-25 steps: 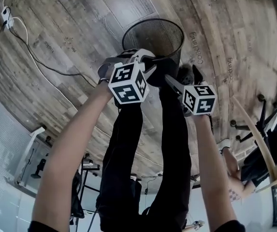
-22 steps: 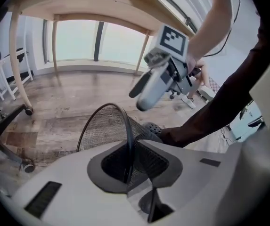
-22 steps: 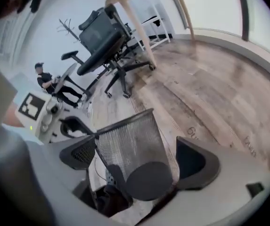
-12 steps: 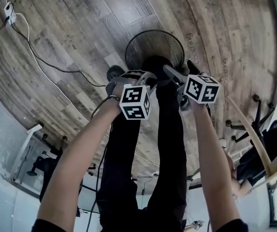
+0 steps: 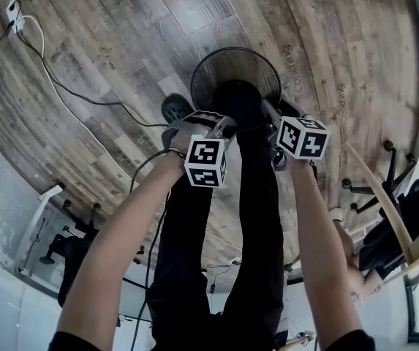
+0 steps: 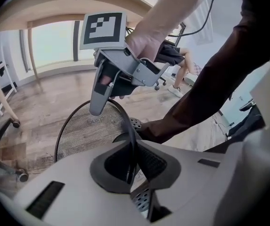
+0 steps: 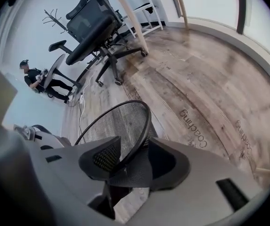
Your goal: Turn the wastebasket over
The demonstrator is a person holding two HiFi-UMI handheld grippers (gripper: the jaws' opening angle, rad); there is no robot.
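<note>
A black wire-mesh wastebasket (image 5: pixel 235 79) stands on the wood floor in front of the person's feet, its round mouth facing up at the head camera. My left gripper (image 5: pixel 227 126) is shut on the near left part of the rim; in the left gripper view the thin rim (image 6: pixel 125 121) runs straight into the pinched pads of that left gripper (image 6: pixel 132 161). My right gripper (image 5: pixel 267 108) is at the near right of the rim. Its jaws are closing, with the rim and mesh wall (image 7: pixel 120 121) between them on the right gripper (image 7: pixel 130 161), a little gap still showing.
The person's black-trousered legs (image 5: pixel 216 254) and a shoe (image 5: pixel 174 108) are right under the basket. A cable and power strip (image 5: pixel 12 24) lie far left. An office chair (image 7: pixel 92 27), curved wooden table legs (image 5: pixel 384 196) and a distant person (image 7: pixel 31 76) are nearby.
The basket's mouth has come round from a tilt to face the head camera. The left gripper shifted right along the rim. The right gripper's jaws have narrowed round the rim.
</note>
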